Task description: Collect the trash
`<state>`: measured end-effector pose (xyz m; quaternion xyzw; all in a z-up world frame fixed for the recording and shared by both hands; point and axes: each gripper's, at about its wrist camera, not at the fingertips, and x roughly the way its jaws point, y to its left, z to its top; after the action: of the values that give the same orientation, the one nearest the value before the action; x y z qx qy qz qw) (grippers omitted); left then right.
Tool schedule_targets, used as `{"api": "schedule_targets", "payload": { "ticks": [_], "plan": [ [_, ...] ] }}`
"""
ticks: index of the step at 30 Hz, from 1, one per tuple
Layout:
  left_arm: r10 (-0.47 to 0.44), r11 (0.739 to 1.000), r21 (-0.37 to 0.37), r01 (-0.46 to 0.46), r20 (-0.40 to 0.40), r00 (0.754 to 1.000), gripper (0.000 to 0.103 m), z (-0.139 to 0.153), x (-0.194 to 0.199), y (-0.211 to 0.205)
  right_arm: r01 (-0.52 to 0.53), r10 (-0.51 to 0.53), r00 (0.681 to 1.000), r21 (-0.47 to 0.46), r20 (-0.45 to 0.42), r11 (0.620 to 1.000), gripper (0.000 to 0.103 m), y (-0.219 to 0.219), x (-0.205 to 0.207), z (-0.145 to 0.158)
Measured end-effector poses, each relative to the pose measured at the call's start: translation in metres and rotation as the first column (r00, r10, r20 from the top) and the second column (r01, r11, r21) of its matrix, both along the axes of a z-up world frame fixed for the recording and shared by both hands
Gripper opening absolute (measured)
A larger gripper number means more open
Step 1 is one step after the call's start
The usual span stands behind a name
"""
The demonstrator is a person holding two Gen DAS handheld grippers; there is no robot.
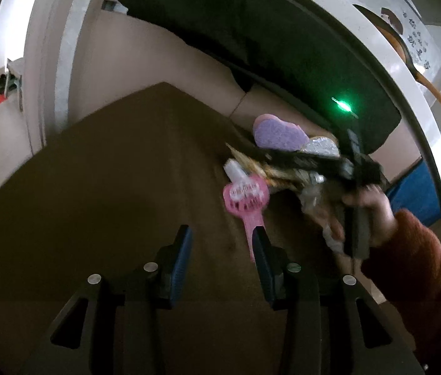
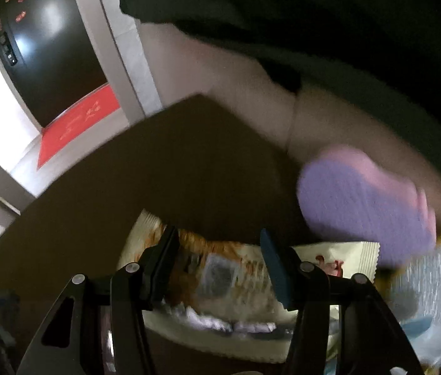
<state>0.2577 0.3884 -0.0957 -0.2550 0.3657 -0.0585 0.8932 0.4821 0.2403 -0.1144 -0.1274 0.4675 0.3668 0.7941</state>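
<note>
Brown table, trash heaped at its far-right corner, both grippers spread and empty
Snack wrapper on that table under the right gripper, apparently poised to pinch; pink pouch just beyond the left gripper, likely set down

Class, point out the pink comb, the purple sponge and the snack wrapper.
pink comb (image 1: pixel 245 195): left wrist view, on its head.
purple sponge (image 2: pixel 361 200): right wrist view, on its purple face.
snack wrapper (image 2: pixel 220 268): right wrist view, on its printed middle.
</note>
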Motion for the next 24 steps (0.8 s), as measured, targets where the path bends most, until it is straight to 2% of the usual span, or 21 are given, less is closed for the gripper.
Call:
{"api": "schedule_targets", "payload": {
  "ticks": [6, 10, 12, 15, 16, 18, 19, 21, 24],
  "plan": [
    [-0.063, 0.998, -0.018, 0.063, -0.005, 0.998, 0.041, -0.004, 0.007, -0.027, -0.005, 0.009, 0.998, 0.066, -0.064, 0.998, 0.051, -0.069, -0.047, 0.002],
    [-0.112, 0.994, 0.015, 0.112, -0.024, 0.993, 0.041, -0.005, 0.013, -0.052, 0.013, -0.009, 0.998, 0.060, -0.069, 0.998, 0.051, -0.100, -0.069, 0.003],
    [-0.111, 0.993, 0.041, 0.112, -0.030, 0.993, 0.041, -0.004, 0.018, -0.062, 0.033, -0.032, 0.998, 0.021, -0.051, 0.999, 0.051, -0.115, -0.081, 0.006],
    [-0.085, 0.990, 0.106, 0.088, -0.039, 0.996, 0.043, -0.001, 0.030, -0.076, 0.099, -0.099, 0.995, -0.009, -0.012, 0.995, 0.050, -0.141, -0.091, 0.017],
    [-0.063, 0.986, 0.153, 0.071, -0.056, 0.996, 0.044, -0.001, 0.038, -0.082, 0.122, -0.122, 0.992, 0.027, 0.001, 0.992, 0.050, -0.153, -0.094, 0.025],
    [-0.020, 0.979, 0.200, 0.035, -0.079, 0.997, 0.044, -0.003, 0.049, -0.084, 0.146, -0.148, 0.989, 0.101, 0.012, 0.984, 0.050, -0.172, -0.097, 0.040],
    [0.009, 0.977, 0.213, 0.010, -0.088, 0.996, 0.044, -0.004, 0.054, -0.084, 0.158, -0.163, 0.986, 0.145, 0.026, 0.977, 0.051, -0.184, -0.102, 0.050],
    [0.057, 0.974, 0.226, -0.030, -0.113, 0.992, 0.044, -0.010, 0.065, -0.082, 0.160, -0.171, 0.984, 0.171, 0.049, 0.972, 0.051, -0.198, -0.107, 0.059],
    [0.091, 0.973, 0.221, -0.061, -0.128, 0.988, 0.044, -0.015, 0.070, -0.081, 0.168, -0.181, 0.980, 0.137, 0.082, 0.976, 0.051, -0.207, -0.105, 0.057]
  ]
}}
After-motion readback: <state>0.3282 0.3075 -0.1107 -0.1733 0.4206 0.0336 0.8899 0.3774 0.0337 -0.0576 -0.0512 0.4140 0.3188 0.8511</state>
